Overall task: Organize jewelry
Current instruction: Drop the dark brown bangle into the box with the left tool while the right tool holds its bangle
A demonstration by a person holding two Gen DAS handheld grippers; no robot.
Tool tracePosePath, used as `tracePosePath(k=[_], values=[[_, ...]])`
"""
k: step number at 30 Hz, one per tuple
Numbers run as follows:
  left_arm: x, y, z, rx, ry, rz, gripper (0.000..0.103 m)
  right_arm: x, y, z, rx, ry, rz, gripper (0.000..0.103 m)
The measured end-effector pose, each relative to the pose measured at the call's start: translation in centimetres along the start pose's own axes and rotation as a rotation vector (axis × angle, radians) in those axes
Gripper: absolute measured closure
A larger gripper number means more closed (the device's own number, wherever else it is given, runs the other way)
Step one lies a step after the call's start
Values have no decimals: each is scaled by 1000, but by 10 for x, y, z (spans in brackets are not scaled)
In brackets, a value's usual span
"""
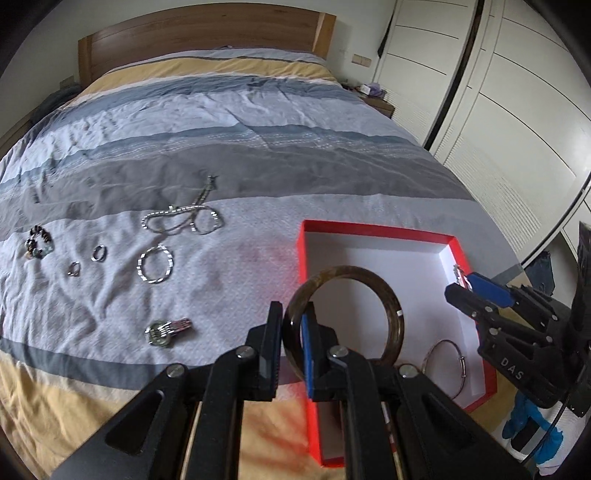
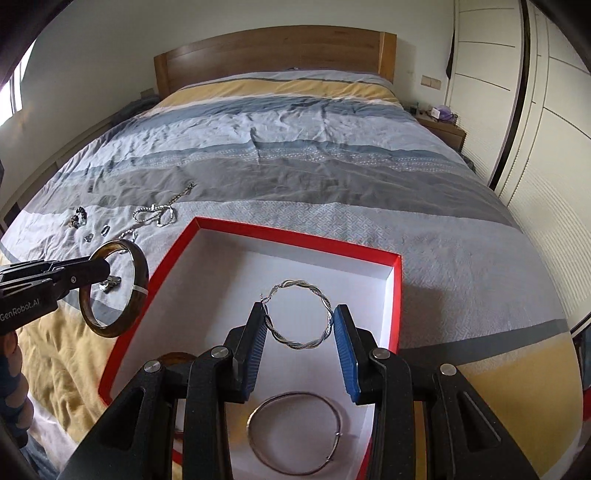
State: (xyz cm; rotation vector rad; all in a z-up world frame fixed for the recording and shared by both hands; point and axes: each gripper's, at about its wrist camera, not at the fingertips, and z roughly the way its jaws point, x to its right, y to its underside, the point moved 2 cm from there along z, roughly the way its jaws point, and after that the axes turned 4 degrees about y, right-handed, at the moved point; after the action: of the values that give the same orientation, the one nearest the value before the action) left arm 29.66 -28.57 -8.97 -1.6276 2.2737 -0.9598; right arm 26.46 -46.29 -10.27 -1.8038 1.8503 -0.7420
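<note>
My left gripper [image 1: 293, 328] is shut on a brown bangle [image 1: 391, 295], held over the left edge of the red box [image 1: 373, 230]; the bangle [image 2: 140, 269] also shows in the right wrist view. My right gripper [image 2: 300, 332] holds a twisted silver hoop [image 2: 321, 293] between its fingers above the box [image 2: 295, 236], its jaws wide at the hoop's width. A thin silver bangle [image 2: 258, 410] lies in the box. On the bedspread lie a chain necklace [image 1: 177, 218], a silver hoop [image 1: 155, 264], two rings [image 1: 99, 253], a beaded bracelet [image 1: 37, 243] and a clip [image 1: 166, 330].
The bed [image 1: 221, 140] has a wooden headboard [image 1: 199, 33]. White wardrobes [image 1: 498, 110] stand on the right, with a nightstand [image 2: 439, 129] beside the bed. The person's hand [image 2: 11, 354] shows at the left edge.
</note>
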Motion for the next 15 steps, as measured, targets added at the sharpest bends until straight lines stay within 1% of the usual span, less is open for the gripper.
tracePosePath(k=[5, 10, 15], values=[[23, -1, 35, -34, 22, 43, 94, 16, -5, 25, -26, -9, -50, 67], [25, 6, 60, -70, 19, 48, 94, 22, -7, 46, -57, -7, -113, 67], [26, 7, 67, -64, 8, 63, 94, 17, -4, 61, -79, -3, -198, 67]])
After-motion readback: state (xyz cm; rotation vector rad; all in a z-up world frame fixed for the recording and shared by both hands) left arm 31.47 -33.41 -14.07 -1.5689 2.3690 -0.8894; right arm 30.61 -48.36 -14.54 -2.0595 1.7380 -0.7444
